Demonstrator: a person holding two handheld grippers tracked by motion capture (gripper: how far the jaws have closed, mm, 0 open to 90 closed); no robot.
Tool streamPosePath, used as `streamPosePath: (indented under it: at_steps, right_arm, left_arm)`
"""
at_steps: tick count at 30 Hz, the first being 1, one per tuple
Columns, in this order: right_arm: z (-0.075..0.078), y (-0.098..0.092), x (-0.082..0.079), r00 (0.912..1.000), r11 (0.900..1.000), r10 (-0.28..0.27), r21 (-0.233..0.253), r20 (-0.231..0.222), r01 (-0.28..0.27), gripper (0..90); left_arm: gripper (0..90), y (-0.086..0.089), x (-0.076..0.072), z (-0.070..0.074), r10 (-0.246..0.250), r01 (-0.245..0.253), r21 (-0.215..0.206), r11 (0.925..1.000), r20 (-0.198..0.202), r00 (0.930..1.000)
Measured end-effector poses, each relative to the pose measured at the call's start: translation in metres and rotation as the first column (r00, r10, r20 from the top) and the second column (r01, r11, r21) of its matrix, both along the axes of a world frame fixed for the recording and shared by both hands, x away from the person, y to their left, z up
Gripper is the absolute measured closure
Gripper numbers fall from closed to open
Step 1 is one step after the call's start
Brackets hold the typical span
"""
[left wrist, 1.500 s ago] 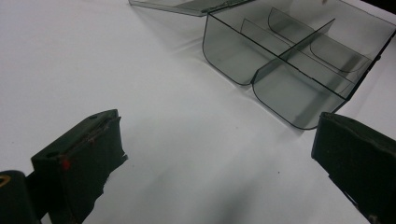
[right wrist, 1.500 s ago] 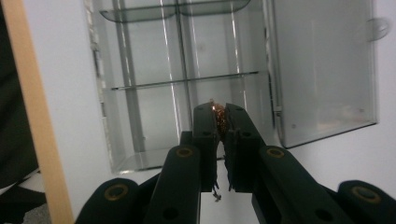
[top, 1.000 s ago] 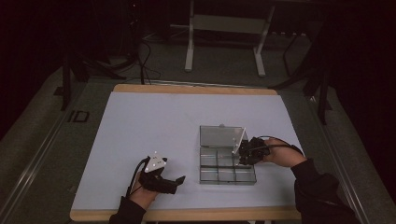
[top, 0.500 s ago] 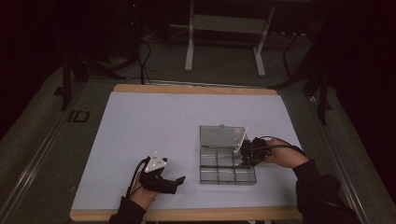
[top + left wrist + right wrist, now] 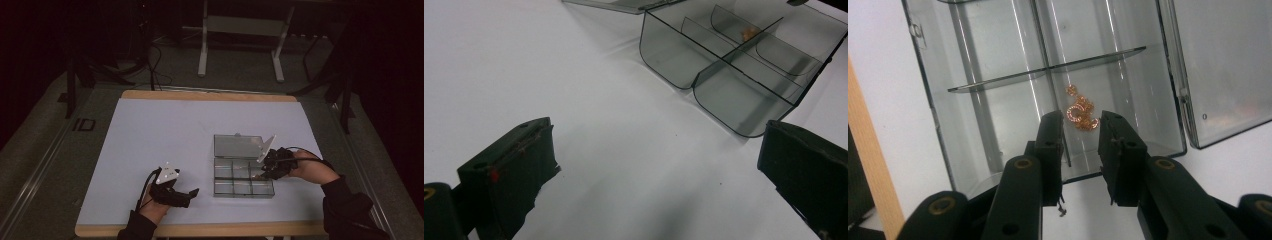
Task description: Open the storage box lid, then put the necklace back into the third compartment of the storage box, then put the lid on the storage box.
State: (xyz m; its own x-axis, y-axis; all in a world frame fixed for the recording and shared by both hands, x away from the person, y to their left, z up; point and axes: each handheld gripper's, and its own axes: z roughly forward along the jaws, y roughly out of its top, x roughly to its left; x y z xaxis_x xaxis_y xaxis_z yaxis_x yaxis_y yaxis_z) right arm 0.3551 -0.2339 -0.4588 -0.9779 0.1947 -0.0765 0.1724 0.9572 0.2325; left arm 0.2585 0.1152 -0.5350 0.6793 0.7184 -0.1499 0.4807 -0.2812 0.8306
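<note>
Right gripper (image 5: 1082, 131) poised over compartment box (image 5: 998, 90), jaws narrowly parted around orange rings (image 5: 1080, 114). Left gripper (image 5: 659, 165) spread wide, near box.

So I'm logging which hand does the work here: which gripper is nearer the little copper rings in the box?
Right. The right gripper hovers directly over the copper rings in the clear box; the left gripper sits open on the table, left of the box.

"ID" on the floor (image 5: 83, 124).
</note>
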Motion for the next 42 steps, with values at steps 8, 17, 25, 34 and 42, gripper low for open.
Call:
streamPosePath:
  at_steps: [8, 17, 25, 34, 42]
  right_arm:
    - [0.001, -0.017, -0.005, 0.9975, 0.994, -0.07, 0.086, 0.01, 0.069, 63.8]
    - [0.002, -0.038, -0.01, 0.9843, 0.968, -0.172, 0.192, 0.037, 0.162, 55.0]
    - [0.005, -0.058, -0.017, 0.9611, 0.921, -0.263, 0.318, 0.085, 0.224, 51.0]
    - [0.002, -0.077, -0.018, 0.9253, 0.868, -0.36, 0.406, 0.12, 0.285, 47.7]
    - [-0.001, -0.083, -0.015, 0.8936, 0.831, -0.423, 0.457, 0.149, 0.317, 47.7]
  left_arm:
    - [2.6, -0.004, 0.006, 0.008, 0.026, -0.026, 0.004, 0.9997, -0.008, 0.9996]
    - [2.9, -0.029, 0.02, 0.035, -0.035, 0.034, 0.028, 0.999, 0.059, 0.9976]
    - [4.2, -0.053, 0.043, 0.053, -0.03, 0.028, 0.043, 0.9987, 0.051, 0.9982]
    - [4.3, -0.072, 0.067, 0.06, -0.038, 0.039, 0.029, 0.9988, -0.012, 0.9992]
    - [5.1, -0.082, 0.092, 0.06, -0.049, 0.049, -0.013, 0.9987, -0.053, 0.9974]
